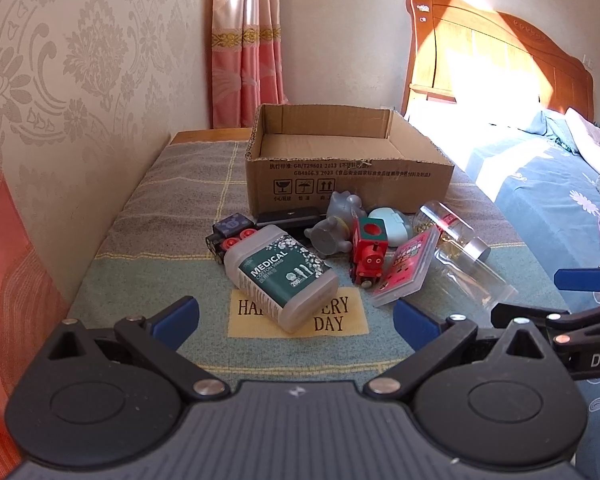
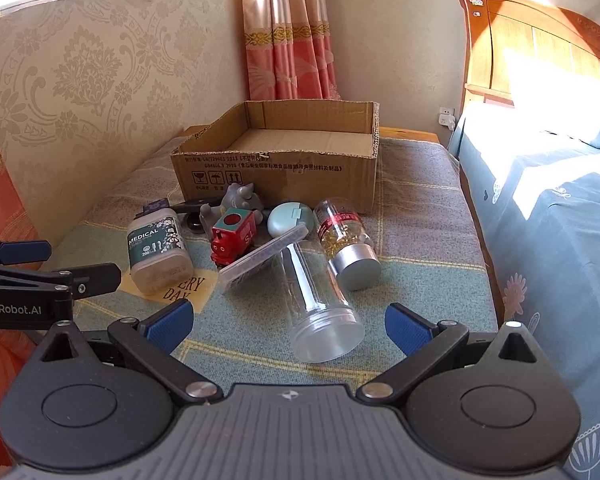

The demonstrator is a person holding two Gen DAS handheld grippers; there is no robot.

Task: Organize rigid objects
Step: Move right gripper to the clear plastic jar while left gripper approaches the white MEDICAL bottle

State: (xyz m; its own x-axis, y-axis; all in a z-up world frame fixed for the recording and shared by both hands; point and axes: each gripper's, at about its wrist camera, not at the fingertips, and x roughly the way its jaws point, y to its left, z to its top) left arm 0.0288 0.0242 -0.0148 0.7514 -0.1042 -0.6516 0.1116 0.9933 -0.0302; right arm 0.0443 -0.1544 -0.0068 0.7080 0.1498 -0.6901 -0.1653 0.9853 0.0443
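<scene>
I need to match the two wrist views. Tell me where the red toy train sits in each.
Left wrist: red toy train right of centre, between the cotton swab box and the pink case.
Right wrist: red toy train left of centre, right of the cotton swab box.
Shared landmark: cardboard box behind it.

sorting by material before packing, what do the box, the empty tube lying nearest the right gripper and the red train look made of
Box: corrugated cardboard, matte brown; fluted torn edges show along the rim.
Empty tube: clear, glossy, probably plastic; the cloth shows through its wall, though glass cannot be ruled out.
Red train: glossy red paint on a blocky body, likely wood or hard plastic; the look leaves that open.
</scene>
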